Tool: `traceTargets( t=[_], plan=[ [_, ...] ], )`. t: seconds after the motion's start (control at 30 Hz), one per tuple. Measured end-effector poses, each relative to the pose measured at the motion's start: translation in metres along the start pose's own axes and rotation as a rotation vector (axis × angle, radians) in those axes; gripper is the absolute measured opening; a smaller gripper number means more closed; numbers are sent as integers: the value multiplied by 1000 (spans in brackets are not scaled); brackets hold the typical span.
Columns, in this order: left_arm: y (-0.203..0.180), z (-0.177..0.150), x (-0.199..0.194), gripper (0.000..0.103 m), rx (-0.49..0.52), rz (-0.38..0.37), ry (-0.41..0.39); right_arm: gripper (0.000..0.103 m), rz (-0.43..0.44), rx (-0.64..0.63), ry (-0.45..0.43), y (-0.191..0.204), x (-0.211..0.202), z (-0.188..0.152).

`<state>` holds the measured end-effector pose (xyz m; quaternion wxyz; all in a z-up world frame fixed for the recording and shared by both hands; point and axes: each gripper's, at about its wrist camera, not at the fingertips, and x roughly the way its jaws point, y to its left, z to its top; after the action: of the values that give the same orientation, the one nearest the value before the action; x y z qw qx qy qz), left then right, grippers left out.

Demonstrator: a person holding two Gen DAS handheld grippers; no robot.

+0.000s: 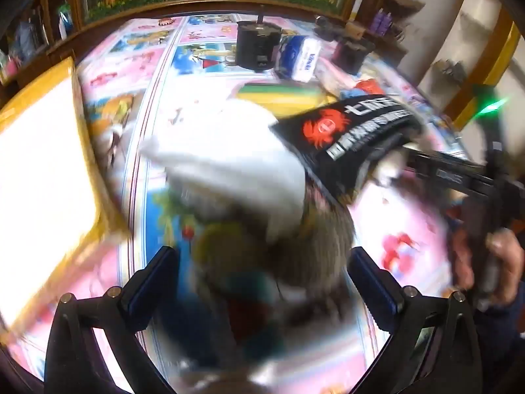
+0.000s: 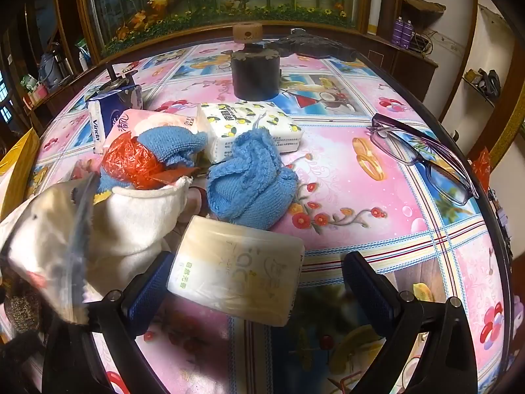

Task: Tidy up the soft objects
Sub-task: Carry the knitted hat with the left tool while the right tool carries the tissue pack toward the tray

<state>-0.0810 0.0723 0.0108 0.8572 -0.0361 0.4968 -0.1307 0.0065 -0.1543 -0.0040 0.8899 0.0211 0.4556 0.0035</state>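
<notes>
In the left wrist view, heavily blurred, the left gripper (image 1: 262,282) stood with its jaws wide, and a heap of soft things filled the middle of the frame: a white cloth (image 1: 229,161), a grey furry piece (image 1: 325,239) below it, and a black printed bag (image 1: 347,138) at centre right; whether the pads touched any of them could not be told. A yellow-edged box (image 1: 39,164) took up the left side, and a hand (image 1: 502,262) gripping the other tool showed at the right edge. In the right wrist view, the right gripper (image 2: 259,282) also had its jaws wide, with a cream tissue pack (image 2: 239,269) lying between them, seemingly untouched. It looked light and squashy, its plastic wrap probably slippery, so it was likely best pinched across its short sides. Above it sat a crumpled blue knitted cloth (image 2: 252,180), limp and easy to bunch, on the flowered tablecloth (image 2: 361,180). Glasses (image 2: 423,154), fragile, lay at upper right.
</notes>
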Motion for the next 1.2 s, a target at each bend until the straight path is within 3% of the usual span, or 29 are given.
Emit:
traceTargets(
  t=[0.3, 0.33, 0.4, 0.43, 0.57, 0.63, 0.9, 1.07, 1.2],
  plan=[
    [-7, 0, -7, 102, -12, -61, -51, 103, 4, -1, -3, 0, -2, 0],
    [-10, 3, -6, 99, -9, -65, -55, 103, 5, 0, -4, 0, -1, 0],
    [-17, 9, -2, 73, -2, -68, -50, 103, 6, 1, -3, -3, 0, 0],
    [-19, 11, 1, 68, -7, -75, -45, 103, 8, 2, -3, -3, 0, 0],
    [-22, 22, 14, 65, -24, -45, -46, 103, 14, 5, -5, -2, -2, 0],
    [-23, 25, 16, 53, -24, -19, -63, 103, 23, 8, -5, -2, -3, 0],
    [-14, 2, 2, 52, -17, -35, -69, 103, 178, -86, 56, -18, -21, -17],
    [-14, -6, -3, 52, 0, -34, -85, 103, 189, -124, 23, -17, -34, -24],
    [-14, -6, -3, 52, 2, -34, -85, 103, 125, -211, -30, -8, -39, -9]
  ],
)
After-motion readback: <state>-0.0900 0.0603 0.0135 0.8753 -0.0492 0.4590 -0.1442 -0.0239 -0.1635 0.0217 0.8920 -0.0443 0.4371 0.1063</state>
